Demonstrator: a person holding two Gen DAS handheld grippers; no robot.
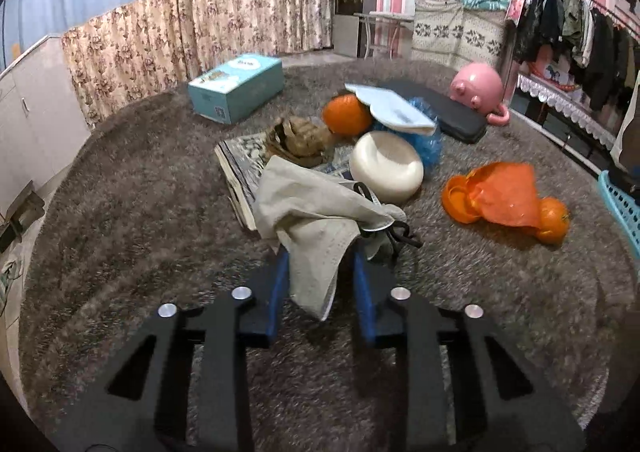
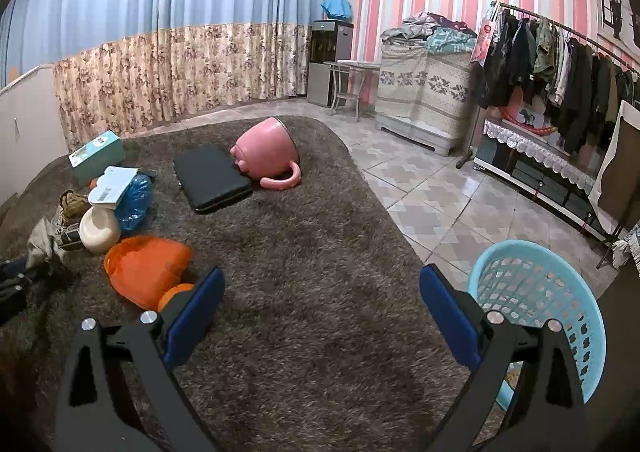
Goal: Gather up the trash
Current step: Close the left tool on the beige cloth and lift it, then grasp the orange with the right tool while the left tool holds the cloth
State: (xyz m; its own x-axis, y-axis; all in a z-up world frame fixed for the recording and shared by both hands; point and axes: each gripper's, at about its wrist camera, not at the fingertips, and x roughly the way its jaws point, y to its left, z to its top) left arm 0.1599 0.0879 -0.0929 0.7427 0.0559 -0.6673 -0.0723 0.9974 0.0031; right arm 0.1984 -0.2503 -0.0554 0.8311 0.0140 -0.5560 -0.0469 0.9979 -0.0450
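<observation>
Shaggy rug (image 1: pixel 132 220) underfoot. Left gripper (image 1: pixel 320 258) clamped on crumpled mask (image 1: pixel 316 220), bowl (image 1: pixel 386 166) at 1 o'clock. Right gripper (image 2: pixel 320 288) spread wide, holding nothing; basket (image 2: pixel 536 292) at 3 o'clock.

Left gripper (image 1: pixel 320 268): black angular frame with triangular cut-outs, four silver round screw heads, blue finger pads (image 1: pixel 280 284). Right gripper (image 2: pixel 320 308): identical build, blue pads (image 2: pixel 200 312).

Shaggy brown rug (image 2: pixel 304 252) on tiled floor (image 2: pixel 432 192), black case (image 2: pixel 212 182), tipped pink cup (image 2: pixel 266 152) (touching), teal box (image 1: pixel 236 86), orange bag (image 2: pixel 146 268)
</observation>
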